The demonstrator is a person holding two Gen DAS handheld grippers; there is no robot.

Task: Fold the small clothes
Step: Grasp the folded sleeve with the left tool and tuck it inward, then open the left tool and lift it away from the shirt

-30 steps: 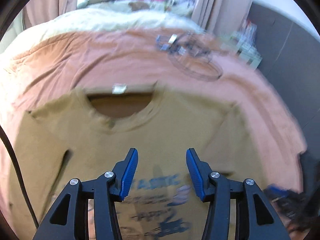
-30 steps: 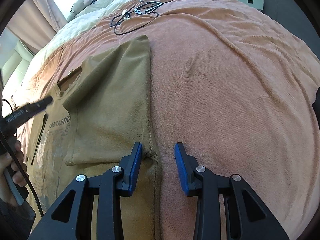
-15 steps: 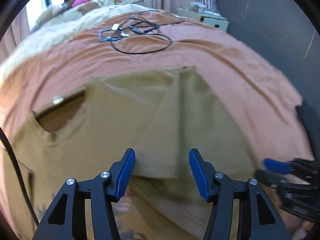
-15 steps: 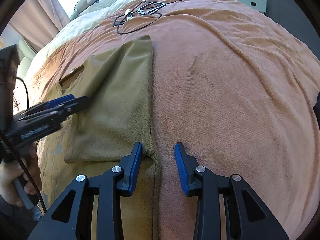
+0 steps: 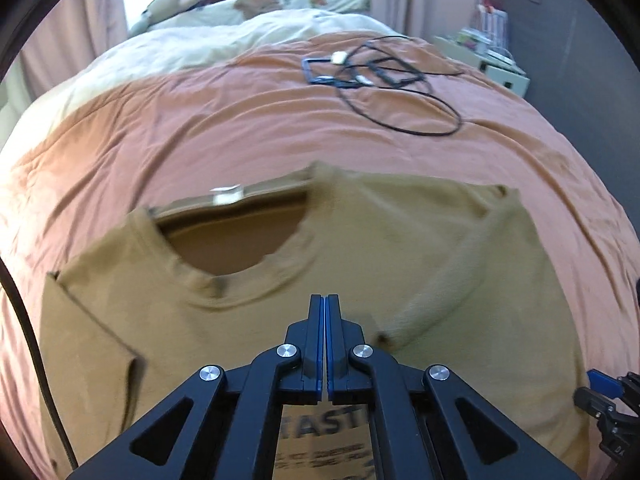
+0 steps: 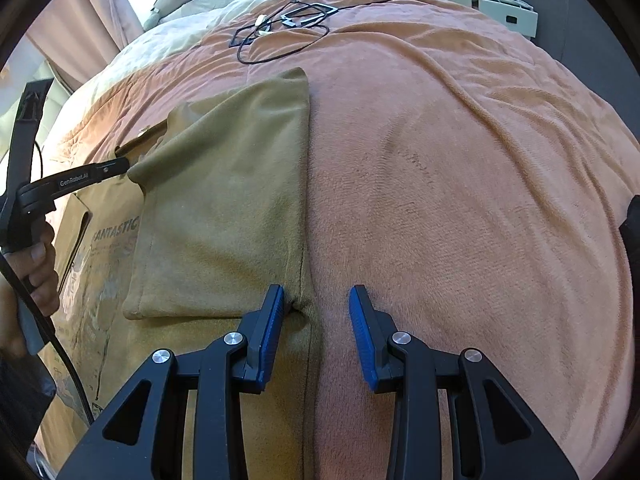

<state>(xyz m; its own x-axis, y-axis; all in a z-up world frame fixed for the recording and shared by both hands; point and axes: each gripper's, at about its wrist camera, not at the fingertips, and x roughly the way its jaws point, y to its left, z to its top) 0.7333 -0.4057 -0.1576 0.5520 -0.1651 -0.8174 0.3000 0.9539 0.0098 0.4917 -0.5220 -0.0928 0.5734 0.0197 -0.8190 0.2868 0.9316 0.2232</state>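
Left hand-held gripper (image 5: 324, 300) pinches closed over the T-shirt (image 5: 248, 320).

The left tongs (image 5: 324, 304) have their two blue pads pressed flat together, tips pointing forward and slightly down. From the right wrist view the same tongs (image 6: 120, 167) reach in from the left edge, slim and level, held by a bare hand (image 6: 34, 272) curled round the handle with a black cable trailing below it. The right tongs (image 6: 316, 316) stand wide apart, low and nearly level, blue fingers (image 6: 362, 328) angled outward.
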